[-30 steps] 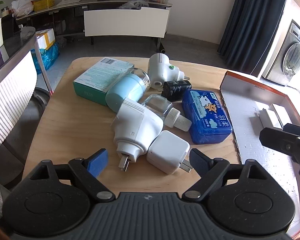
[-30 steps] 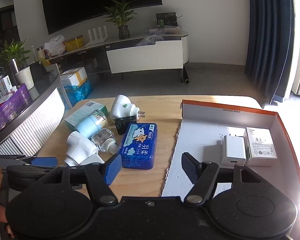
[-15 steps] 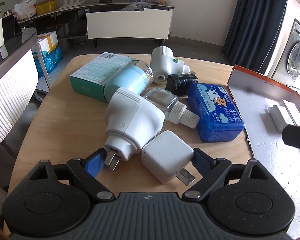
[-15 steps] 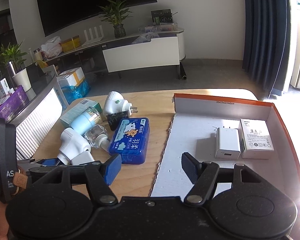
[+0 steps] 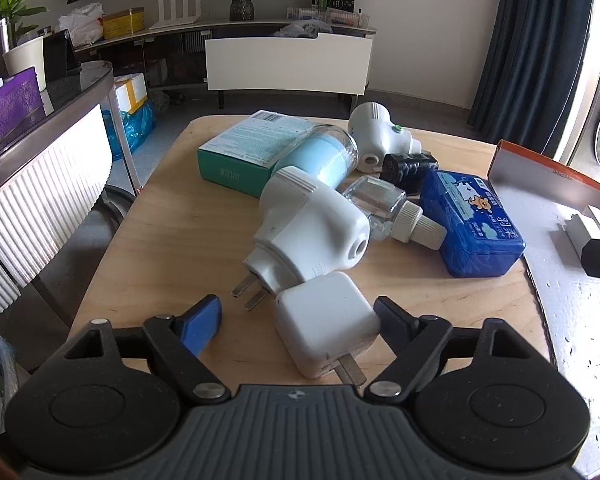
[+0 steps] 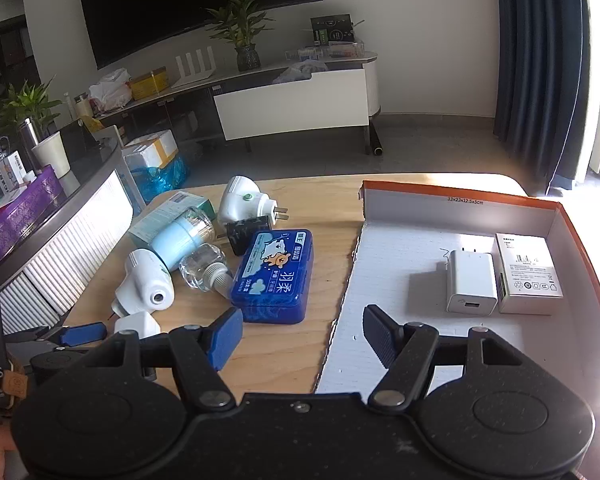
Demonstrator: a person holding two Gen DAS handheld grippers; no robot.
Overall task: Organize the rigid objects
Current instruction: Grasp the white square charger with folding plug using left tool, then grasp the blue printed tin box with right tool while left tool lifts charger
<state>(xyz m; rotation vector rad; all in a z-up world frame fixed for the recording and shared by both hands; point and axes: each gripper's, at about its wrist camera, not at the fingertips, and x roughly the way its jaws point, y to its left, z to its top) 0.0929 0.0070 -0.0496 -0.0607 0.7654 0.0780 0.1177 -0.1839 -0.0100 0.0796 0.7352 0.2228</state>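
left tongs [image 5: 296, 322] low over the near edge of the light wooden tabletop [image 5: 172, 232], pointing forward, spread wide. a white cube-shaped plug adapter [image 5: 327, 334] lies between the two blue pads, prongs toward the camera; the right pad [image 5: 390, 322] is at or just beside its side, contact not certain, and the left pad [image 5: 202, 322] stands apart from it. nothing is gripped.

touching the cube's far side: a white rounded plug-in heater unit [image 5: 312, 232] lying on its side. behind it a clear glass refill bottle with a ribbed cream cap [image 5: 392, 212], a pale blue jar [image 5: 320, 160], a teal cardboard box [image 5: 256, 148], a second white rounded plug unit [image 5: 380, 136], a small black adapter [image 5: 410, 168] and a blue plastic case with a cartoon label [image 5: 476, 224].

right tongs [image 6: 302, 336] held level, jaws parted and empty, straddling the left edge of an open orange-rimmed cardboard box [image 6: 460, 196]. inside the box, side by side toward its right wall: a white usb wall charger [image 6: 471, 288] and a small white printed carton [image 6: 528, 272].
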